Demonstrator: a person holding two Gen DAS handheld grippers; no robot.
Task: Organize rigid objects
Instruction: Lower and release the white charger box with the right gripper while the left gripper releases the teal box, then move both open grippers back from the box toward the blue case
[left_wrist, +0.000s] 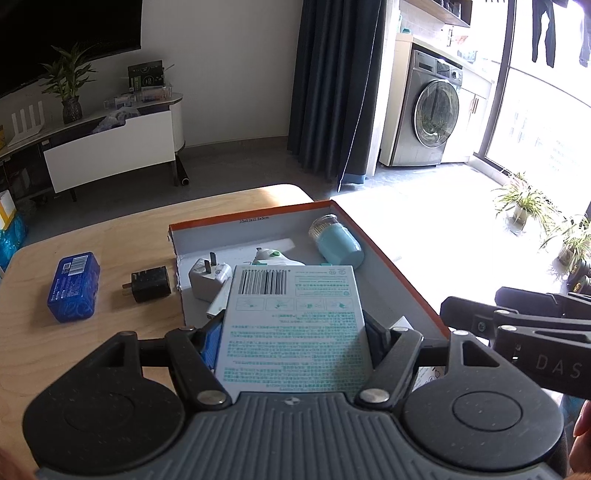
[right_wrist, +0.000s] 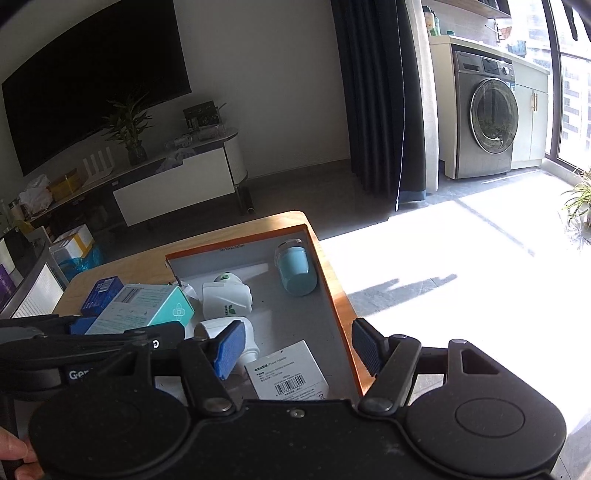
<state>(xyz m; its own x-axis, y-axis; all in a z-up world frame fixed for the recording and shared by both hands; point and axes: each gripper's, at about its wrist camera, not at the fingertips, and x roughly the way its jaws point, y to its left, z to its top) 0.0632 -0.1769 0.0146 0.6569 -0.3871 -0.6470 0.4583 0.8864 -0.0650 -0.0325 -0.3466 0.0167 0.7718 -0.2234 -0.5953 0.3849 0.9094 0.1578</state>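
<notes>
My left gripper (left_wrist: 295, 345) is shut on a flat white and teal box (left_wrist: 295, 325), barcode side up, held over the near end of a grey tray with an orange rim (left_wrist: 382, 258). In the tray lie a white plug adapter (left_wrist: 208, 278), a white device with a green button (right_wrist: 227, 299), a light blue jar (right_wrist: 295, 271) on its side and a white power adapter box (right_wrist: 288, 369). My right gripper (right_wrist: 297, 350) is open above that adapter box, with nothing between its blue pads (right_wrist: 231, 349).
On the wooden table (left_wrist: 110, 240) left of the tray sit a blue box (left_wrist: 74, 286) and a black plug adapter (left_wrist: 149, 284). The tray's right side lines up with the table's right edge. Beyond are a TV stand, a curtain and a washing machine.
</notes>
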